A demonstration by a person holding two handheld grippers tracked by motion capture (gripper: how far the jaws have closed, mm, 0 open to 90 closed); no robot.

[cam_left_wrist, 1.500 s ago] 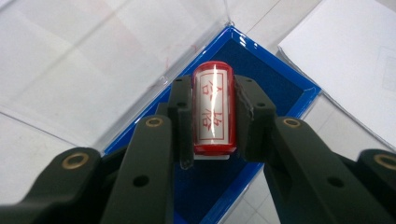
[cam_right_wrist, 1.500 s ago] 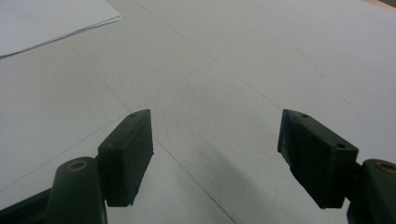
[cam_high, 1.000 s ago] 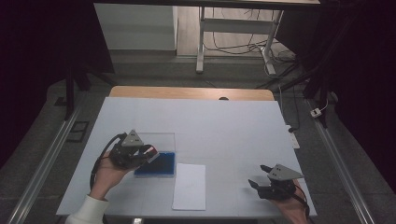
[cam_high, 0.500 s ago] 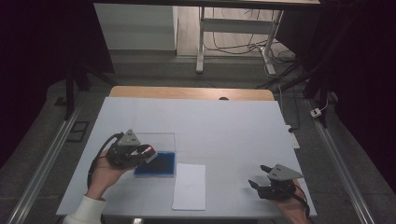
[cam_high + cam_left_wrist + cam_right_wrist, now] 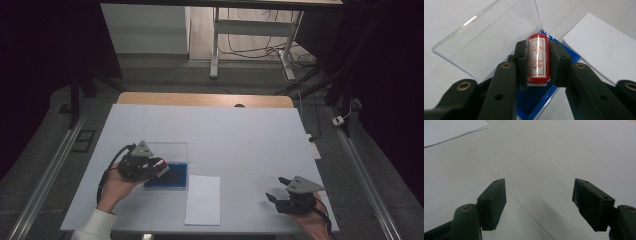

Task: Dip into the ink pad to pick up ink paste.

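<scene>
White table [image 5: 210, 130] takes up most of the high view, wooden edge strip [image 5: 200, 99] along its far side, dark floor around it. On the near half sits a sheet of white paper [image 5: 203, 199], lying flat, just right of the blue box; the left gripper view catches the same paper [image 5: 604, 55] at upper right.

Next down – a clear plastic lid [image 5: 167, 148], hinged open and lying flat on the table behind the blue ink-pad tray [image 5: 172, 176]. In the left gripper view the lid [image 5: 489, 42] spreads out beyond the jaws, and the blue tray [image 5: 536, 102] sits directly under them, one corner poking out just beside the paper.

Left gripper [image 5: 159, 167] is at the tray's left end, held by the person's left hand [image 5: 114, 186], white sleeve cuff at the wrist. Left gripper [image 5: 537, 60] jaws are clamped on a red cylindrical stamp [image 5: 538, 58] – red caps, pale label with red characters, squeezed from both sides, held above the blue tray. Whether the stamp's lower end touches the pad, cannot tell.

Right gripper [image 5: 274, 191] rests low at the near right part of the table, well apart from the paper and the tray. In its own view the right gripper [image 5: 539, 192] jaws stand wide apart with nothing between them, bare white tabletop beneath, a corner of the paper [image 5: 451, 128] at upper left.
</scene>
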